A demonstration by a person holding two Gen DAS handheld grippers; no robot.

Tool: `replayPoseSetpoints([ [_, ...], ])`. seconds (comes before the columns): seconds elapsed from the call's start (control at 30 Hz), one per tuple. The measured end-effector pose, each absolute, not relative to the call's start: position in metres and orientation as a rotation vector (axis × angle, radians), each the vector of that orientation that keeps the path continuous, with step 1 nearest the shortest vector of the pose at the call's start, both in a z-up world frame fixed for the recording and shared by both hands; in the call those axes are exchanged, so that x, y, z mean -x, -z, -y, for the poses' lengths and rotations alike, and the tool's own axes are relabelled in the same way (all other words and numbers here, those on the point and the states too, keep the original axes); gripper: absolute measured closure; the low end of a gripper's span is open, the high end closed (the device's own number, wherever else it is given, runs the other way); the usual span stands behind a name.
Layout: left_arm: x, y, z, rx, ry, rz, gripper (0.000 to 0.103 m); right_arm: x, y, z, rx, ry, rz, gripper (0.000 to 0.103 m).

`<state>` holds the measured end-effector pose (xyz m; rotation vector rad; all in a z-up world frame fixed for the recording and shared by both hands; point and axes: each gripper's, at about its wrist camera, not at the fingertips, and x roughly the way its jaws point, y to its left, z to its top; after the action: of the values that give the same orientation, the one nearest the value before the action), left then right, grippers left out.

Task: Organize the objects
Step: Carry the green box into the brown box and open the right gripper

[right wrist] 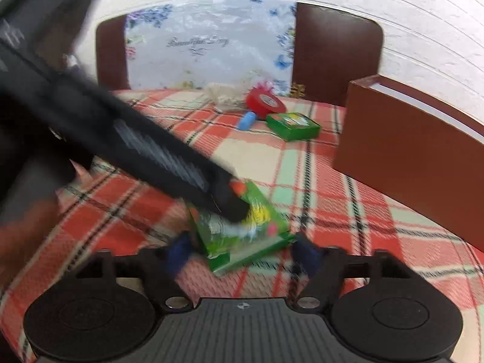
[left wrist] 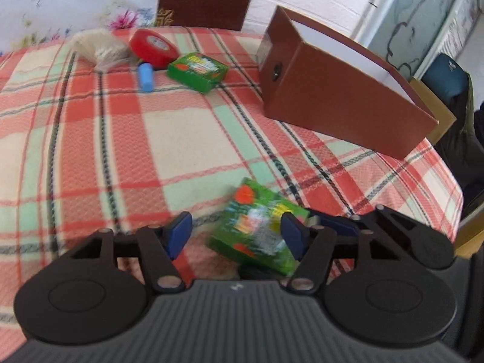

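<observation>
A green cardboard box with colourful print [left wrist: 257,227] lies tilted on the red, cream and mint checked cloth [left wrist: 121,139] that covers the counter. It is blurred in both views.

In the left wrist view the left gripper [left wrist: 237,233] has its blue pads [left wrist: 178,236] on either side of this box. The right pad is at the box's right edge, and the left pad stands clearly apart from it with bare cloth between them. So this gripper is released, with the box only partly between its jaws.

In the right wrist view the right gripper [right wrist: 242,252] also has the same box between its blue fingers [right wrist: 178,252]. The box's corners come close to both pads, but the blur does not let me tell if they press on it. The dark body of the left gripper crosses this view from the upper left, and its tip lies over the top of the box.

Further back on the cloth there is a second green printed box [left wrist: 198,71], a red roll of tape [left wrist: 151,47], a small blue cylinder [left wrist: 145,77] and a whitish crumpled bag [left wrist: 99,48], all near each other. An open brown cardboard box with white inside [left wrist: 338,90] stands to the right, well apart from the gripped area.
</observation>
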<state>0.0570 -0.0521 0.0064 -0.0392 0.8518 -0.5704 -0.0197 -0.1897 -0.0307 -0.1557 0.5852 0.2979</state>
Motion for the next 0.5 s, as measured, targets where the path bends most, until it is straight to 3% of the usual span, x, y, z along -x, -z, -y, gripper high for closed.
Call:
replayPoseSetpoints([
  [0.2, -0.056, -0.034, 0.056, 0.054, 0.576, -0.817, 0.056, 0.023, 0.023, 0.197, 0.149, -0.258, -0.502, 0.041],
  [0.5, -0.077, -0.111, 0.123, -0.02, 0.671, -0.604, 0.056, 0.0, -0.027, 0.242, 0.192, -0.066, -0.252, 0.041],
])
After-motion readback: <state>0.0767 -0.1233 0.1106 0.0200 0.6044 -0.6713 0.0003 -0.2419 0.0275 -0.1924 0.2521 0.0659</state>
